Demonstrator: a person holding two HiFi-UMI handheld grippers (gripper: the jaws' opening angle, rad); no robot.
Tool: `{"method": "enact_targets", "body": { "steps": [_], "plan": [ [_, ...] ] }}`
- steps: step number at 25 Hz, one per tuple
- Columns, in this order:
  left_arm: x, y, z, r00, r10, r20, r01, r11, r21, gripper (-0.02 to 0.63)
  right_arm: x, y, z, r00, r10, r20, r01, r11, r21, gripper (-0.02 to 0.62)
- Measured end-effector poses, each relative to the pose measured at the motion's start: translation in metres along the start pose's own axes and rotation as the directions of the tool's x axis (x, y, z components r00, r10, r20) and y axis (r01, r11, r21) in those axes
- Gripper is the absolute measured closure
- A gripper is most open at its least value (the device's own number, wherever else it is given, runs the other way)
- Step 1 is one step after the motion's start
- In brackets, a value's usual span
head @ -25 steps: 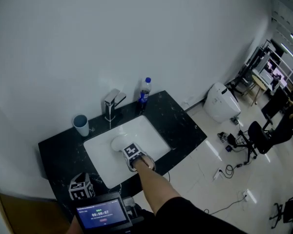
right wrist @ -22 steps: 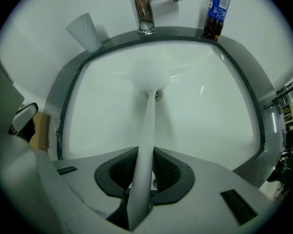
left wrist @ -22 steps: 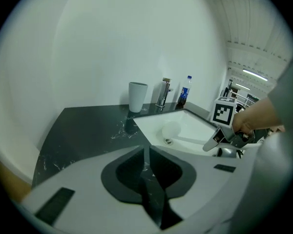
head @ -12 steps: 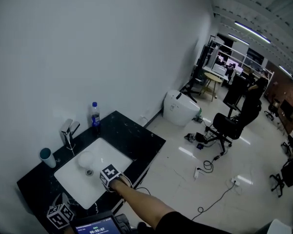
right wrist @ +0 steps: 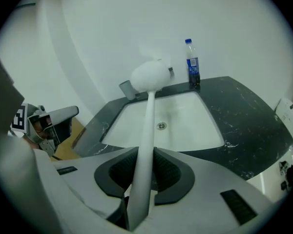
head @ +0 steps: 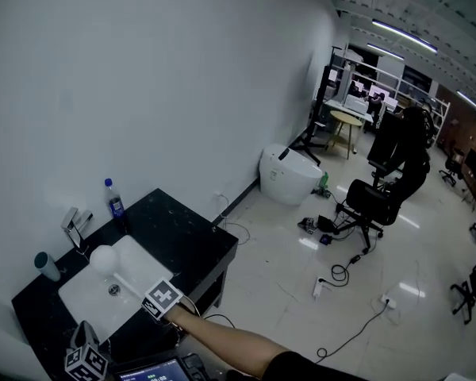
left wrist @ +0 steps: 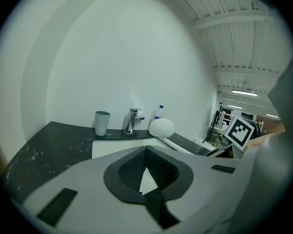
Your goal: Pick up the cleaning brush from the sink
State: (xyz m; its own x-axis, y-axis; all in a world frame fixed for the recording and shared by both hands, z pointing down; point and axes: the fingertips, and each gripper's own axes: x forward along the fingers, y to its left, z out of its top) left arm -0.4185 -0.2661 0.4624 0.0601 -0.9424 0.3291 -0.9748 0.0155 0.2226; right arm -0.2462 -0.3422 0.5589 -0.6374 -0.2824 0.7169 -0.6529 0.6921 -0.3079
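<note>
The white cleaning brush (right wrist: 145, 145) has a round head (right wrist: 150, 76) and a long handle. My right gripper (right wrist: 141, 179) is shut on the handle and holds the brush tilted up over the white sink (right wrist: 185, 135). In the head view the brush head (head: 103, 258) hangs above the basin (head: 83, 300), and the right gripper's marker cube (head: 163, 298) is at the counter's front edge. My left gripper (left wrist: 147, 177) is shut with nothing in it, in front of the counter's left end. From there the brush (left wrist: 162, 127) shows to the right.
On the black counter (head: 170, 240) stand a teal cup (head: 46, 266), a chrome faucet (head: 75, 225) and a blue-capped bottle (head: 113, 201). A screen (head: 151, 369) sits at the bottom edge. On the floor to the right are a white toilet (head: 289, 173), an office chair (head: 373, 201) and cables.
The right gripper has lifted the brush from the basin's bottom to above it. Both grippers have risen. The head view has swung right, so the sink now sits at the lower left.
</note>
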Motion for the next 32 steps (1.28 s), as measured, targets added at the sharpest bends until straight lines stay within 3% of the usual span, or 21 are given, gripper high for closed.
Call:
{"method": "enact_targets", "body": {
  "steps": [4,6,9,20,26,32],
  "plan": [
    [-0.026,-0.088,0.002,0.998,0.016,0.068,-0.016,1.000,-0.012,0.589,-0.062,-0.023,-0.017,0.998,0.042,0.057,-0.035,0.992,-0.120,0.540],
    [-0.033,-0.115,0.012,0.995,0.011,0.096,-0.014,1.000,0.025,0.589,-0.092,-0.019,-0.012,0.988,0.099,0.117,-0.086,0.990,-0.110,0.540],
    [-0.045,-0.129,0.009,0.995,0.020,0.102,-0.026,0.998,0.062,0.589,-0.120,-0.017,-0.007,0.964,0.133,0.230,-0.111,0.988,-0.106,0.540],
    [-0.093,-0.147,-0.037,0.992,-0.015,0.127,0.007,0.998,0.067,0.589,-0.210,0.000,-0.044,0.885,0.100,0.454,-0.026,0.986,-0.167,0.540],
    [-0.109,-0.200,-0.049,0.985,0.026,0.171,-0.045,0.993,0.108,0.589,-0.271,-0.021,-0.060,0.820,0.160,0.549,-0.033,0.972,-0.233,0.540],
    [-0.117,-0.270,-0.059,0.973,0.124,0.192,-0.142,0.986,0.082,0.589,-0.332,-0.067,-0.077,0.798,0.250,0.549,-0.071,0.943,-0.326,0.540]
  ]
}}
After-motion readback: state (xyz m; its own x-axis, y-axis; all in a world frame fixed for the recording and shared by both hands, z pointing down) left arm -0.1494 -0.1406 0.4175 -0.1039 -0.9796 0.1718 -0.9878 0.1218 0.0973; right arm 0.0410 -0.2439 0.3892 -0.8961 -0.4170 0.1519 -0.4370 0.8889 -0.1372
